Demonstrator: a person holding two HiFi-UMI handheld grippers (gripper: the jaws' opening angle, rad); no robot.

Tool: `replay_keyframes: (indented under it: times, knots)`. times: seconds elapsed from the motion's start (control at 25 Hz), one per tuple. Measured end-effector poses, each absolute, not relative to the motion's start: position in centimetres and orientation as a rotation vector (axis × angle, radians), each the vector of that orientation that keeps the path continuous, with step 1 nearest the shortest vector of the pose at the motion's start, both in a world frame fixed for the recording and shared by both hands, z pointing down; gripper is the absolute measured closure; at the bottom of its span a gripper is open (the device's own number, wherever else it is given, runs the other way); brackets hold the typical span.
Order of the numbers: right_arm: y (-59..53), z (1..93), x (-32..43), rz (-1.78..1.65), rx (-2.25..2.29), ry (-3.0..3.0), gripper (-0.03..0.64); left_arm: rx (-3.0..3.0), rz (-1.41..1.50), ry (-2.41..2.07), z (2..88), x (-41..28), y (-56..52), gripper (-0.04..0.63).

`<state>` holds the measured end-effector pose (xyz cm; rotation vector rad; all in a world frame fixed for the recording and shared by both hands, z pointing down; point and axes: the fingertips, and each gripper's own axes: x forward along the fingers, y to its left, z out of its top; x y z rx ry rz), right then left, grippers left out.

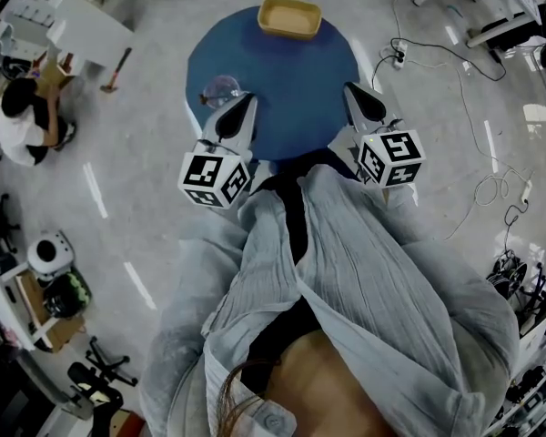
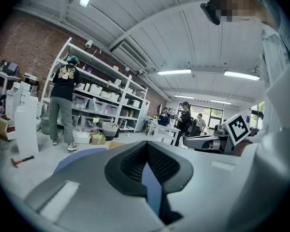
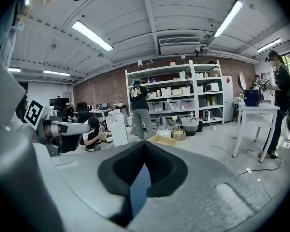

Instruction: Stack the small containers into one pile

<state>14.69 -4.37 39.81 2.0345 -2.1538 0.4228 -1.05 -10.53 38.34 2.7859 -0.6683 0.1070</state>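
A small clear round container [image 1: 221,89] stands near the left edge of the round blue table [image 1: 291,80]. My left gripper [image 1: 249,98] hovers just right of it without touching, jaws closed tip to tip with nothing between them. In the left gripper view the pads [image 2: 135,161] meet at the tip and only the blue tabletop shows behind them. My right gripper [image 1: 349,87] hangs over the table's right side, also shut and empty. Its pads [image 3: 162,170] meet in the right gripper view. Both grippers point level across the room.
A tan shallow tray [image 1: 289,17] sits at the table's far edge and also shows as the tray [image 3: 160,140] beyond the right jaws. A hammer [image 1: 115,69] lies on the floor at left. Cables [image 1: 491,185] trail on the right. A person [image 1: 23,121] crouches at far left.
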Motion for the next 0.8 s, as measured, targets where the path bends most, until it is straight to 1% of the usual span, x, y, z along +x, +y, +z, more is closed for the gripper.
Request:
replay_keyframes:
  times: [0.8]
  knots:
    - [-5.6,40.4,13.4,0.425,1.965,-2.158,0.615,2.753,0.13,-0.702,39.2,-2.0,-11.5,0.58]
